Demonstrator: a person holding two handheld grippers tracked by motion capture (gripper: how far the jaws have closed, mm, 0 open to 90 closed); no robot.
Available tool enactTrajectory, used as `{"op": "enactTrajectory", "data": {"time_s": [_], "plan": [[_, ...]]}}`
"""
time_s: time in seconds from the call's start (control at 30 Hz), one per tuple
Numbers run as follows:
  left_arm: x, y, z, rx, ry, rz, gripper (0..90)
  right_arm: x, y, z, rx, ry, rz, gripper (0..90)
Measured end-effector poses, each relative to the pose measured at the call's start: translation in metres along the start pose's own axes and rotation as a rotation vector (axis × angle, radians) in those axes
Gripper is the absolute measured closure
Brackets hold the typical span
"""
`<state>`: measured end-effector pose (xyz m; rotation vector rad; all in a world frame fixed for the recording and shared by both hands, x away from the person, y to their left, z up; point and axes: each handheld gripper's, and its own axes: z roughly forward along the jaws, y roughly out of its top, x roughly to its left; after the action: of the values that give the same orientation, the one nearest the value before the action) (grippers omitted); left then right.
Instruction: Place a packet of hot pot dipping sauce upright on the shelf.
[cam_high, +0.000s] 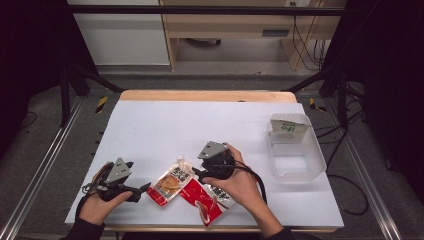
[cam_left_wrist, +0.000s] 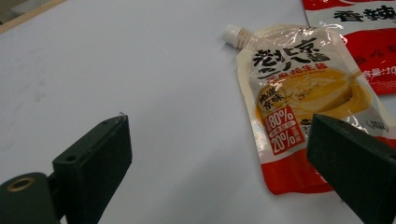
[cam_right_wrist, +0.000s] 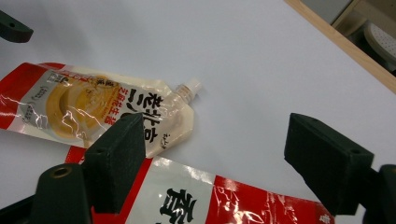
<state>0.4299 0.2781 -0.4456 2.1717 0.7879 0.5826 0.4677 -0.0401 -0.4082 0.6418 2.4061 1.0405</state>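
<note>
- My right gripper (cam_high: 201, 174) hangs wide open, gripping nothing, above the red sauce packet's (cam_right_wrist: 224, 200) top edge.
- My left gripper (cam_high: 142, 190) gapes empty just beside the spouted peanut-sauce pouch (cam_left_wrist: 299, 102) on the white table (cam_high: 200, 125).

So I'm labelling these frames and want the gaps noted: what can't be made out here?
- Red packet: in the high view the right hand covers its middle; the right gripper view's bottom edge crops it.
- Spouted pouch: its lower corner sits behind a left gripper finger in the left gripper view.
- Label in the clear tub: too small to read.
</note>
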Motion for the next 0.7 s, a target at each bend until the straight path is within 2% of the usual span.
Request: {"op": "enactTrajectory", "data": {"time_s": [0.17,0.3,0.43,0.53,0.7], "plan": [[-0.002,0.0,0.002,0.013,-0.019,0.006,8.4,0.004,0.0,0.006,-0.001,0.027,0.019,24.5],[-0.006,0.001,0.005,0.026,-0.031,0.025,10.2,0.01,-0.001,0.016,0.005,0.076,0.048,28.4],[-0.008,0.001,0.007,0.041,-0.035,0.041,11.4,0.016,-0.004,0.034,0.077,0.102,0.062,34.5],[-0.008,0.002,0.007,0.037,-0.034,0.042,11.4,0.018,-0.005,0.048,0.123,0.115,0.091,38.2],[-0.006,0.002,0.006,0.034,-0.024,0.044,11.2,0.014,-0.006,0.063,0.139,0.131,0.137,40.2]]}}
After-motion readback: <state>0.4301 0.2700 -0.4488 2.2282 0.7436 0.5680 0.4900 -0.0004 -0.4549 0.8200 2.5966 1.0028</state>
